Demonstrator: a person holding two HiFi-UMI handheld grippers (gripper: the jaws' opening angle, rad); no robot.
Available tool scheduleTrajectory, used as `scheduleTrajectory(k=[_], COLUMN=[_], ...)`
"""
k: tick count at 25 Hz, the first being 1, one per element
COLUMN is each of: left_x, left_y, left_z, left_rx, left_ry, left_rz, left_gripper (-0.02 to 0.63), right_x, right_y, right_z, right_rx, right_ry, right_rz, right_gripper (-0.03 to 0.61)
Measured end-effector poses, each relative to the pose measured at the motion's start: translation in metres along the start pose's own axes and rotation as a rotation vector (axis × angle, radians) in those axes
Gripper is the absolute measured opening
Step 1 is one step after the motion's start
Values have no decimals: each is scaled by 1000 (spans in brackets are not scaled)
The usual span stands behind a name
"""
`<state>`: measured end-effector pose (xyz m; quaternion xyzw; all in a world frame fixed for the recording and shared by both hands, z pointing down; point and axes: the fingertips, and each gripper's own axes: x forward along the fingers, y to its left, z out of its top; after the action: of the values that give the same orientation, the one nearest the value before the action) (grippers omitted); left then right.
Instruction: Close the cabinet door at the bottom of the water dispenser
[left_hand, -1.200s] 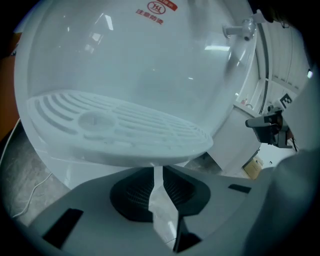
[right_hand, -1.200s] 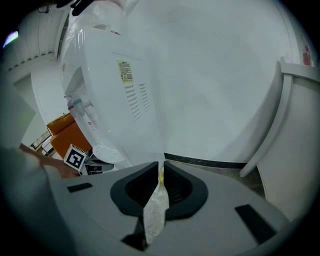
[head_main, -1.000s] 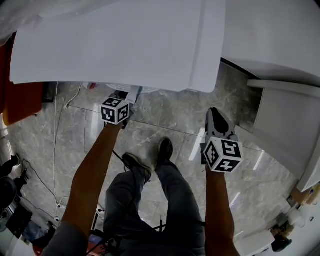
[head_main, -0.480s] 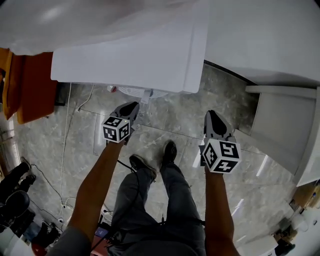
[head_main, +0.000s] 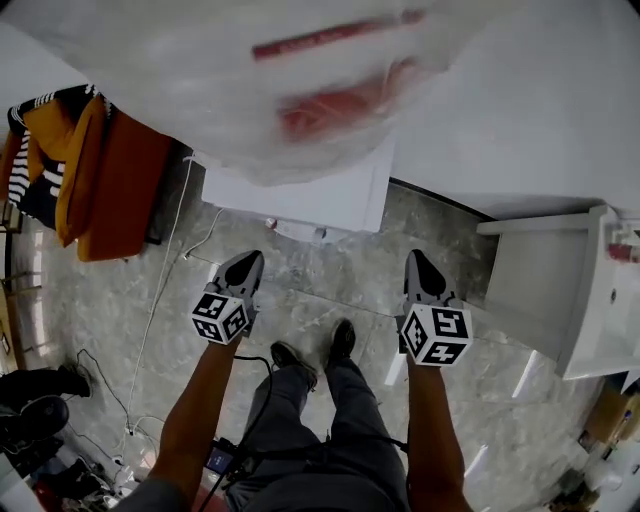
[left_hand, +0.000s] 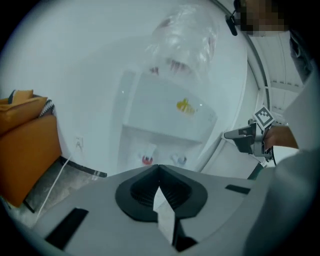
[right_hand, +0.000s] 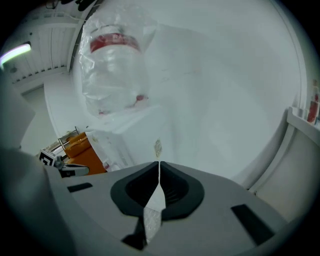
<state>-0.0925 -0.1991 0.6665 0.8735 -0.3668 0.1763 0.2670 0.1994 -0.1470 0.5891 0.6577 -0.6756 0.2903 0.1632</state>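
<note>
**Left gripper** (left_hand: 159, 167): jaws shut tip to tip, nothing between them. We see it in the air, clear of every surface, aimed at the dispenser's front.

**Right gripper** (right_hand: 159, 165): jaws likewise together and empty. We place it level with the left one, well apart from it, with the person's shoes (head_main: 340, 342) on the floor between the two.

**Marker cubes**: one rides on each gripper, left (head_main: 220, 317) and right (head_main: 437, 335).

**Dispenser** (left_hand: 167, 112): a white body against the wall ahead of both grippers, touched by neither.

**Taps**: red (left_hand: 147, 160) and blue (left_hand: 181, 160), side by side in the recess just above the left jaws' tips.

**Bottle** (head_main: 330, 90): wrapped in clear plastic, standing on top of the dispenser.

**Door** (head_main: 290, 205): it is at the foot of the dispenser. From the head view we see the front as one flat white face down to the floor. We cannot make out the door's seam.

**Floor** (head_main: 330, 265): grey marbled tile.

**Cable** (head_main: 160, 290): it trails from the wall, left of the dispenser.

**Orange cloth** (head_main: 115, 190): draped beside the dispenser, further left.

**White shelf** (head_main: 555, 290): to the right, near the right gripper.
</note>
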Motion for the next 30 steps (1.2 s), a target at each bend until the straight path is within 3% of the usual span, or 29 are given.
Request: scheduleTrajectory(k=[11, 16, 24, 30], left_x=[-139, -191, -264, -313], left_y=[-33, -66, -130, -156], left_z=[203, 277, 356, 384], left_rx=[146, 238, 414, 455], left_ry=[-265, -348, -479, -564], left_rz=[68, 78, 81, 115], left_gripper=[15, 15, 15, 15], right_x=[-88, -147, -235, -276], right_y=[49, 85, 119, 137], right_z=[142, 205, 280, 309], right_rx=[-136, -175, -279, -361], right_ry=[-182, -287, -449, -505], right_rz=[122, 216, 310, 356], right_gripper=[28, 28, 28, 26])
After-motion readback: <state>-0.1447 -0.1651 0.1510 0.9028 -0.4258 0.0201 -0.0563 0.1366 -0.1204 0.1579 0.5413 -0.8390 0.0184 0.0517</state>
